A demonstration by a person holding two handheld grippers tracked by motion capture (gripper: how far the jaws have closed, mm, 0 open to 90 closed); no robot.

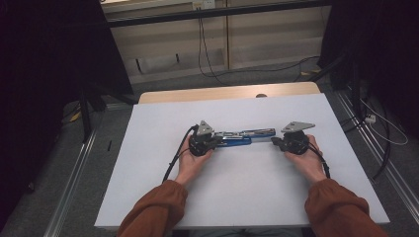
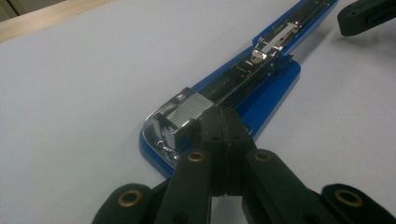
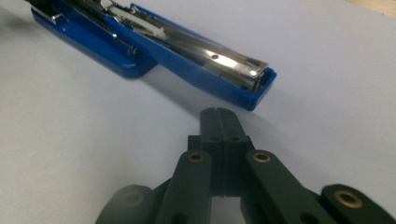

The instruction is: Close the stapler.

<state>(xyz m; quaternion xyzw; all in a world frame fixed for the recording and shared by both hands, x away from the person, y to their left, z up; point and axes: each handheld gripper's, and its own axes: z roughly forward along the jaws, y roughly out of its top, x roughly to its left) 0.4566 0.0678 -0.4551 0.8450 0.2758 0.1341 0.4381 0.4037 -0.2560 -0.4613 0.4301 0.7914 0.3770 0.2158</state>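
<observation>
A blue stapler (image 1: 244, 137) lies swung open flat on the white board (image 1: 237, 197), with its metal staple channel facing up. My left gripper (image 1: 219, 138) is shut, with nothing between its jaws. In the left gripper view its tips (image 2: 223, 119) rest against the chrome head at the stapler's (image 2: 266, 88) near end. My right gripper (image 1: 276, 142) is shut too and empty. In the right gripper view it (image 3: 219, 114) sits on the board just short of the blue end of the stapler's (image 3: 205, 60) open arm, with a small gap between them.
The board covers a wooden table whose far edge (image 1: 222, 93) shows behind it. Aluminium rails (image 1: 74, 173) run along both sides on the floor, and cables (image 1: 380, 133) trail at the right. Dark curtains hang left and right.
</observation>
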